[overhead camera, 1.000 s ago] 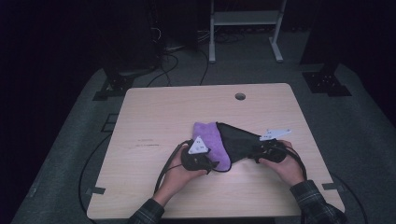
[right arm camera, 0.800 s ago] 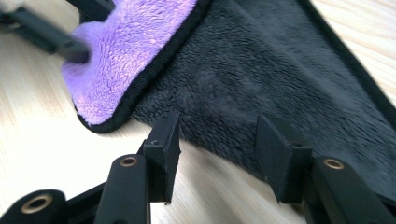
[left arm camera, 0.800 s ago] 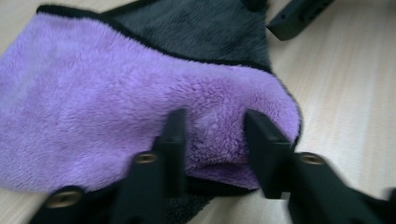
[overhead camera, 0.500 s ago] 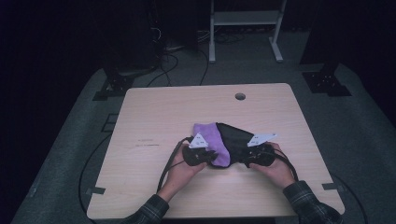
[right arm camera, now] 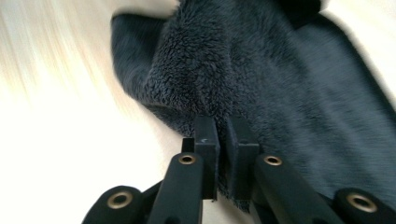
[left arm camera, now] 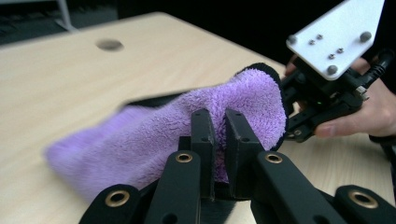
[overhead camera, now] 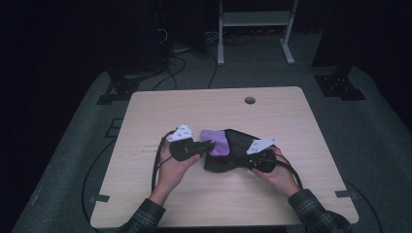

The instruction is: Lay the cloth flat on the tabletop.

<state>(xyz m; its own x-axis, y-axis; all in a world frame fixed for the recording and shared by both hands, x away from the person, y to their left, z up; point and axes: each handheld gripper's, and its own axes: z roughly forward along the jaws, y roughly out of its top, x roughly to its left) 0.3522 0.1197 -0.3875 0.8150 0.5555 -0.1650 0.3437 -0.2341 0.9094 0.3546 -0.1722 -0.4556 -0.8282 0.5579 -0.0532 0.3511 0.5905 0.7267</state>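
Cloth (overhead camera: 228,151): fleecy, purple on 1 face and dark on the other, bunched on the table (overhead camera: 160,109) near the person's edge, between the 2 hands.
Why held so: each gripper has 1 end, which looks like a set-up for lifting, spreading or folding it.
Left gripper (left arm camera: 218,122): jaws just closed, now narrow, pinching the purple edge; that end looks raised off the table.
Right gripper (right arm camera: 223,132): jaws just closed, now narrow, pinching the dark edge low by the table.
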